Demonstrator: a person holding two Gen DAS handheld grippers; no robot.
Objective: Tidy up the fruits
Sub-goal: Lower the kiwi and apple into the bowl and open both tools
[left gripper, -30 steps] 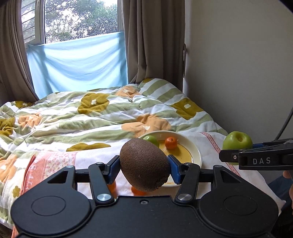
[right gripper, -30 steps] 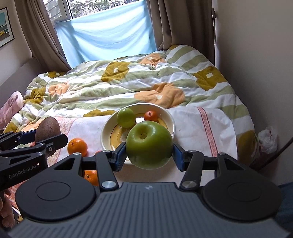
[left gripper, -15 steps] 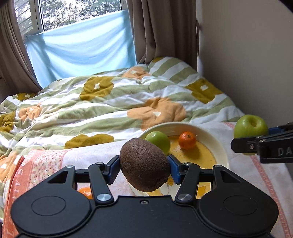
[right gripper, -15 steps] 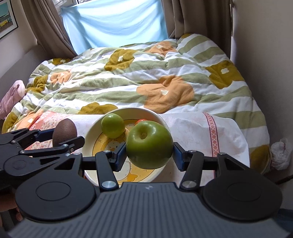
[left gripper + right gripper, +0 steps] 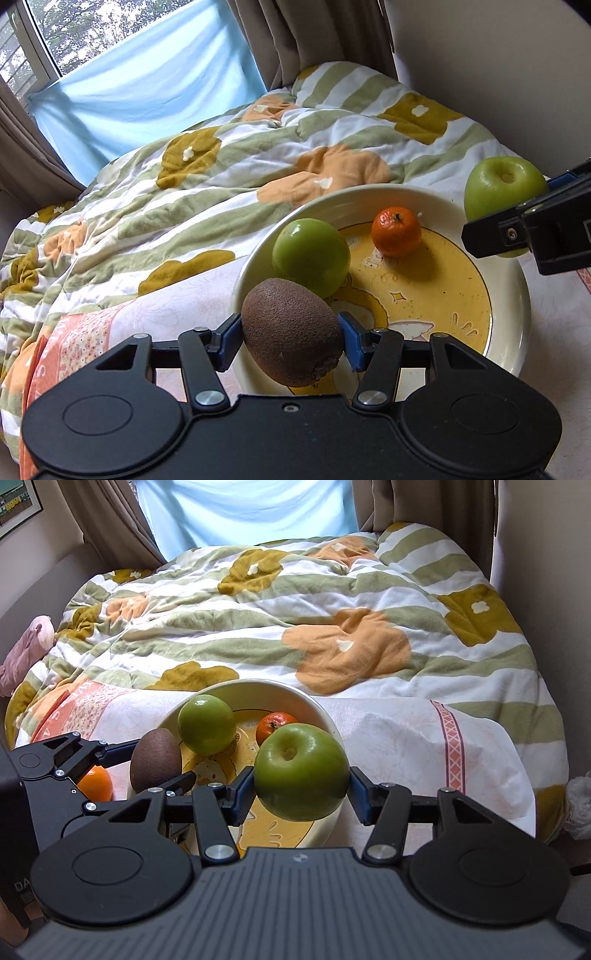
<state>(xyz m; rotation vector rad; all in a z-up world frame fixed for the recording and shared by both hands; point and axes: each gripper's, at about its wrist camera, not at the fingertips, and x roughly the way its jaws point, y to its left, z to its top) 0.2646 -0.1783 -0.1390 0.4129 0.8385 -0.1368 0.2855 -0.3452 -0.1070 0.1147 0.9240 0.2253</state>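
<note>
My left gripper point(image 5: 290, 341) is shut on a brown kiwi point(image 5: 291, 336) and holds it over the near left rim of a cream and yellow bowl point(image 5: 509, 291). My right gripper point(image 5: 301, 788) is shut on a large green apple point(image 5: 301, 771) over the bowl's near right rim point(image 5: 325, 716). In the bowl lie a smaller green apple point(image 5: 312, 253) and a tangerine point(image 5: 396, 231). The kiwi point(image 5: 155, 760) and the left gripper also show in the right wrist view, the held apple point(image 5: 498, 192) in the left wrist view.
The bowl sits on a white and pink cloth point(image 5: 399, 731) on a bed with a striped floral quilt point(image 5: 295, 602). An orange point(image 5: 96, 783) lies on the cloth left of the bowl, behind the left gripper. A wall runs along the right, curtains at the back.
Both grippers have moved forward and down toward the bowl with their fruit. The kiwi and the apple now hang over the bowl's rim.
</note>
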